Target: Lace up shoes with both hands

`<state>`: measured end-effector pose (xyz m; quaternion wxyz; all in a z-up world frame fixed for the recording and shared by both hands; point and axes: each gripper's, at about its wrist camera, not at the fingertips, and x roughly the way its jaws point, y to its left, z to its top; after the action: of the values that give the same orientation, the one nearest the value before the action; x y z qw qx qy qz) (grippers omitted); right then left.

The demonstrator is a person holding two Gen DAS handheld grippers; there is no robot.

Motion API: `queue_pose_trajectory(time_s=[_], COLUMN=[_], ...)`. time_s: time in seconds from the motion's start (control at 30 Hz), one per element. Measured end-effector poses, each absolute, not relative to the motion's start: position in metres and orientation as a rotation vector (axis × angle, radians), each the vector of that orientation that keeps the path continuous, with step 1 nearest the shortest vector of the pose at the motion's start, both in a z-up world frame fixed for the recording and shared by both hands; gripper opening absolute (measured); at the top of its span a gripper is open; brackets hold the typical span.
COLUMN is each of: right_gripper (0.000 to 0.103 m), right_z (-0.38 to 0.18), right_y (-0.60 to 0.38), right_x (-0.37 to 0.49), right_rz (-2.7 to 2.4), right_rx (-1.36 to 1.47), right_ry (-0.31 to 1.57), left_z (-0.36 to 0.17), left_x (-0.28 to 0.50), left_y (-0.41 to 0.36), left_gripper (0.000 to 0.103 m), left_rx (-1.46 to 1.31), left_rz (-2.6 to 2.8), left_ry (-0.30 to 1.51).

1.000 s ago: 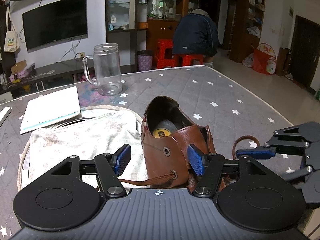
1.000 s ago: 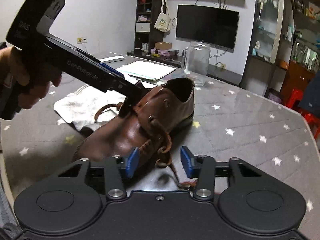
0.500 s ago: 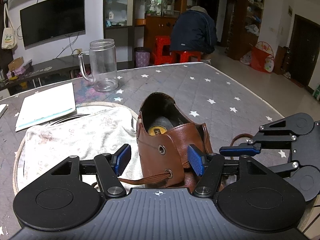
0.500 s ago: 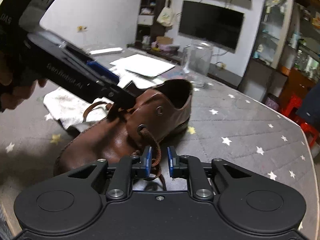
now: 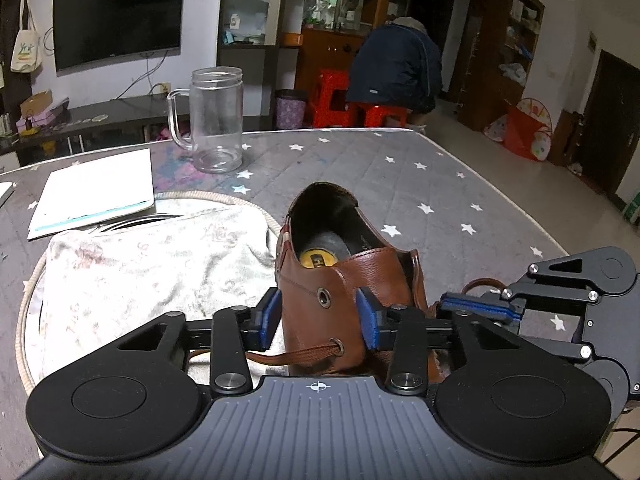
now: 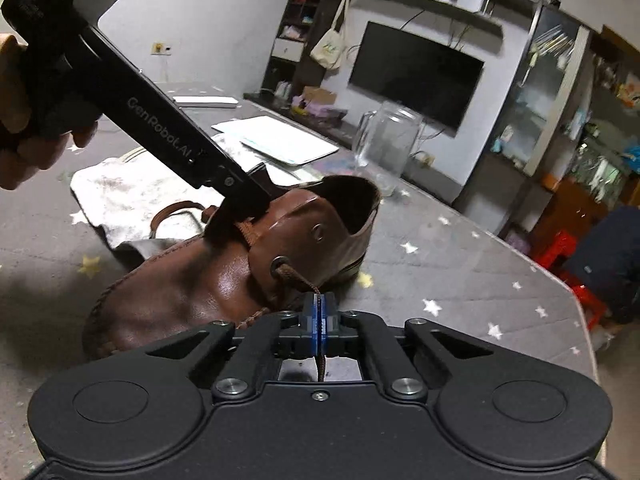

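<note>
Shoe (image 5: pixel 344 280), stiff brown leather, sat near on the starred desk (image 5: pixel 420 184), left gripper (image 5: pixel 318 320) clamping its eyelet flap. Right gripper (image 6: pixel 320 318) pinched the limp, thin lace (image 6: pixel 298 278); a grip close to the eyelet seemed wisest.

The shoe's (image 5: pixel 344 280) toe end is hidden behind the left gripper's (image 5: pixel 319 320) body in the left wrist view. In the right wrist view, the lace (image 6: pixel 298 276) vanishes between the right gripper's (image 6: pixel 320 318) pressed pads, and the hand (image 6: pixel 24 120) is cut by the left edge.
</note>
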<state>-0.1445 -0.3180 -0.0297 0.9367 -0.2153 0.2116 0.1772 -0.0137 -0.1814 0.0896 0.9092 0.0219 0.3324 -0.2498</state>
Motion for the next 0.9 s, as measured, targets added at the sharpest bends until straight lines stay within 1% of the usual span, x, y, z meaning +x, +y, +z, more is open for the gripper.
queue_pose_trajectory(time_s=[0.03,0.1,0.17,0.3,0.4,0.57,0.8,0.83,0.87,0.9], right_gripper=[0.002,0.001,0.001,0.0,0.0,0.0,0.003,0.004,0.008,0.018], right_z=[-0.029,-0.027,-0.026,-0.023,-0.017,-0.005,-0.012,-0.014,-0.016,-0.018], right_y=[-0.319,-0.32,-0.321,-0.316,-0.311,-0.314,-0.309,-0.308,-0.307,-0.307], right_x=[-0.145,-0.146,-0.149,-0.156,-0.164,-0.165,-0.166,-0.166,-0.165,-0.165], right_rz=[0.353,0.334,0.312,0.259,0.164,0.219,0.315,0.323,0.331,0.338], right_rx=[-0.438,-0.433,-0.431,-0.459,-0.533,-0.508,-0.559,-0.572,-0.585,-0.597], right_ry=[0.422,0.401,0.374,0.296,0.19,0.217,0.275,0.282,0.289,0.295], left_z=[0.09,0.09,0.09,0.089,0.09,0.089,0.088,0.088,0.087,0.087], left_x=[-0.015,-0.016,-0.018,-0.021,-0.021,-0.022,-0.022,-0.023,-0.023,-0.023], left_y=[-0.182,-0.181,-0.18,-0.174,-0.167,-0.163,-0.16,-0.16,-0.16,-0.16], left_gripper=[0.034,0.028,0.026,0.025,0.025,0.019,0.018,0.018,0.018,0.018], left_rx=[0.046,0.037,0.026,0.006,-0.02,-0.045,-0.051,-0.052,-0.053,-0.054], left_rz=[-0.515,-0.516,-0.513,-0.5,-0.489,-0.492,-0.496,-0.496,-0.496,-0.497], left_ry=[0.683,0.677,0.672,0.665,0.668,0.662,0.662,0.662,0.662,0.662])
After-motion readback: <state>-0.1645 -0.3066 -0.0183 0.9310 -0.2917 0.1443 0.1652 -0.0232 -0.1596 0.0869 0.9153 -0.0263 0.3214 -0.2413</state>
